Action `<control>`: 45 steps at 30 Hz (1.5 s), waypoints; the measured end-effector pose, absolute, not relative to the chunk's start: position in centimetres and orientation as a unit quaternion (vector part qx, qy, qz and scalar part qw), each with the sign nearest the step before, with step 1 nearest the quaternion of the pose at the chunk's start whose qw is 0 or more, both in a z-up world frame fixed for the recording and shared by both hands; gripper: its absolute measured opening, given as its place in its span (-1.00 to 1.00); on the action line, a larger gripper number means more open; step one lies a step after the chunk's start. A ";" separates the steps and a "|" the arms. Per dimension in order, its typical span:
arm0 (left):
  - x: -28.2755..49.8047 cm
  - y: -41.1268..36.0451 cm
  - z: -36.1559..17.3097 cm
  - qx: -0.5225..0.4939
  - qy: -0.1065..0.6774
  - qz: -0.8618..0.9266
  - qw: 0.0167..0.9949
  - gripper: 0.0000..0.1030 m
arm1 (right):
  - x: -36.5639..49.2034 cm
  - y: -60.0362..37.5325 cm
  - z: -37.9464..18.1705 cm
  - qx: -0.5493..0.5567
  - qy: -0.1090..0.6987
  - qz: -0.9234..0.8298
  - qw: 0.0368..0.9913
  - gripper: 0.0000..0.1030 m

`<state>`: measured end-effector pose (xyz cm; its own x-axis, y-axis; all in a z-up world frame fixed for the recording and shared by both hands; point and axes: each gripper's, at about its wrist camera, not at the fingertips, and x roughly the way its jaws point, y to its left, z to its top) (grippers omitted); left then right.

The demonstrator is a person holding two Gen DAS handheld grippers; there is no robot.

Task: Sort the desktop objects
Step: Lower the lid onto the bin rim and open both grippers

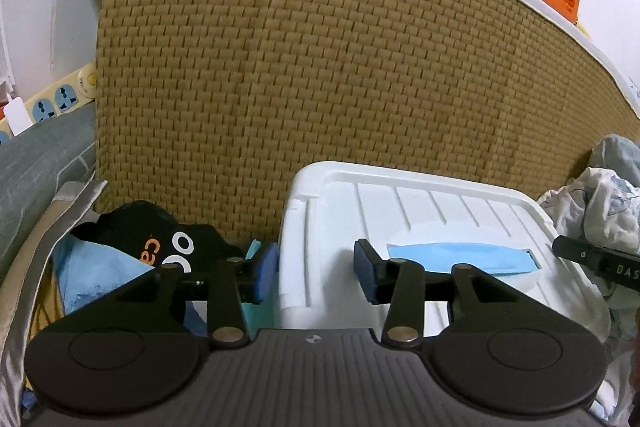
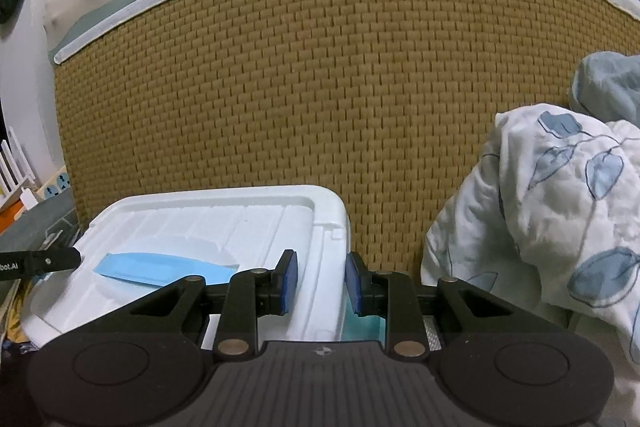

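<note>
The left gripper [image 1: 316, 273] is black. Its wide base fills the bottom of the frame and has thin ridges, with a tiny white mark in the middle. A big round disc sits on each side. Slim black bars carry round silver screws. The fingers [image 1: 366, 275] end in dark blue pads. At the right edge of the frame, a black bar shows pale letters.

The right gripper [image 2: 320, 287] looks the same: black ridged base, two round discs, silver screws, blue pads [image 2: 290, 281]. A black bar with white letters pokes in at the left edge.
</note>
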<state>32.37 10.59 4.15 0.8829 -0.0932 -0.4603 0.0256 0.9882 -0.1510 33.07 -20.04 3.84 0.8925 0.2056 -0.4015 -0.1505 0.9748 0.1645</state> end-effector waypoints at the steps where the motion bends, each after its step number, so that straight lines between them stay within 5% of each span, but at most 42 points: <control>1: 32.4 10.5 4.1 -0.070 0.240 -0.030 0.968 -0.03 | 33.2 -20.1 3.8 0.069 0.212 0.092 0.971 -0.38; 5: 32.3 10.4 4.1 -0.063 0.235 -0.017 0.970 0.17 | 33.5 -20.3 3.9 0.083 0.209 0.093 0.970 -0.34; 7: 32.0 10.6 4.3 -0.062 0.226 -0.004 0.972 0.45 | 33.4 -20.3 4.1 0.079 0.202 0.091 0.972 -0.16; 9: 31.5 11.0 4.6 -0.070 0.214 0.002 0.974 0.53 | 33.0 -20.5 4.3 0.075 0.192 0.082 0.975 0.07; 14: 29.7 11.1 5.2 -0.065 0.200 0.010 0.978 0.55 | 32.0 -20.9 4.7 0.065 0.182 0.075 0.978 0.12; 19: 26.8 9.5 5.6 -0.035 0.197 0.022 0.980 0.79 | 29.7 -20.2 5.7 0.037 0.159 0.079 0.983 0.14; 24: 24.6 7.7 6.0 -0.043 0.197 0.030 0.979 0.89 | 27.1 -18.7 6.6 0.004 0.143 0.069 0.987 0.27; 45: 12.9 4.2 4.3 -0.008 0.210 0.016 0.978 0.98 | 17.3 -17.2 4.8 0.003 0.203 0.067 0.977 0.27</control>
